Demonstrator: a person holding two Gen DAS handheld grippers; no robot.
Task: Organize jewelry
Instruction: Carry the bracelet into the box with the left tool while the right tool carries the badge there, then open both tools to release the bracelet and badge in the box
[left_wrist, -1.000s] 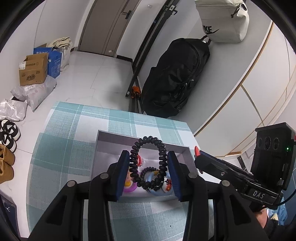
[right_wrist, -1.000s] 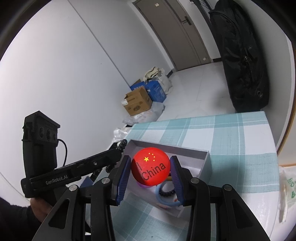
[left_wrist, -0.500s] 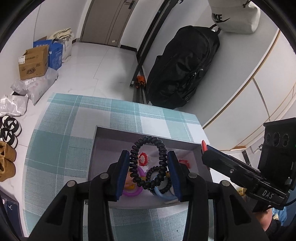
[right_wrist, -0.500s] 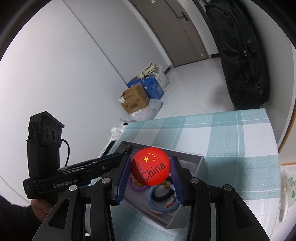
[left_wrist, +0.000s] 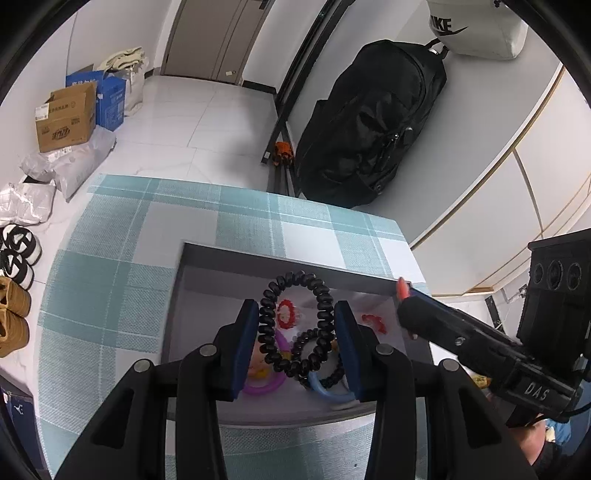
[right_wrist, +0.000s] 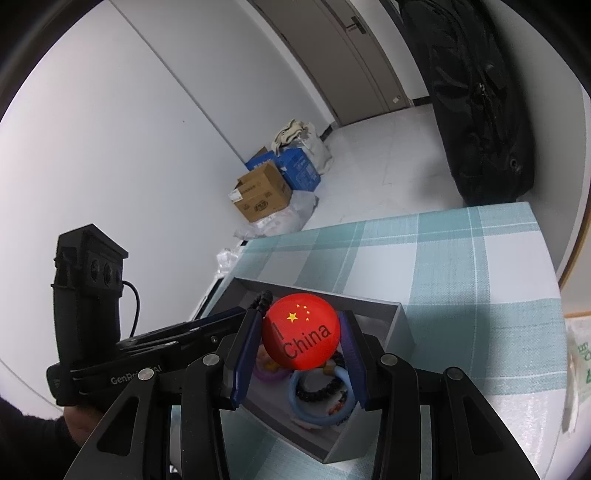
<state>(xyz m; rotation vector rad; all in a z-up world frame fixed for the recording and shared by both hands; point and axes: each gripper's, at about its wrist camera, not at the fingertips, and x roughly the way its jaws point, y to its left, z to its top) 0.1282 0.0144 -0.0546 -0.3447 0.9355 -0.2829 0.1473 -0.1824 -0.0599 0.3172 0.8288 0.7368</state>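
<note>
Holding a black spiral hair tie (left_wrist: 294, 325) between its two blue pads, the left gripper (left_wrist: 295, 339) hung above the open grey box (left_wrist: 280, 258) on the teal checked tablecloth (left_wrist: 110, 288). The tie was stretched a little into an oval; its long axis ran away from the camera, along the fingers, and its far end pointed to the back wall of the box. The pads pinched it at its two sides.

The right gripper (right_wrist: 301, 341) pinched a round red badge (right_wrist: 301, 336) with yellow stars and the word "China". The flat face of the badge looked at the camera, and the text ran slantwise, rising to the right. This gripper also was over the box, at the right side of it.

Inside the box lay a light blue bangle (right_wrist: 319, 400), a black bead bracelet (right_wrist: 319, 387) within the bangle, a purple ring (left_wrist: 264, 386) and a small red flower-shaped piece (left_wrist: 286, 313). A black backpack (left_wrist: 365, 122) leaned on the wall behind the table, and cardboard boxes (left_wrist: 66, 116) stood on the floor.
</note>
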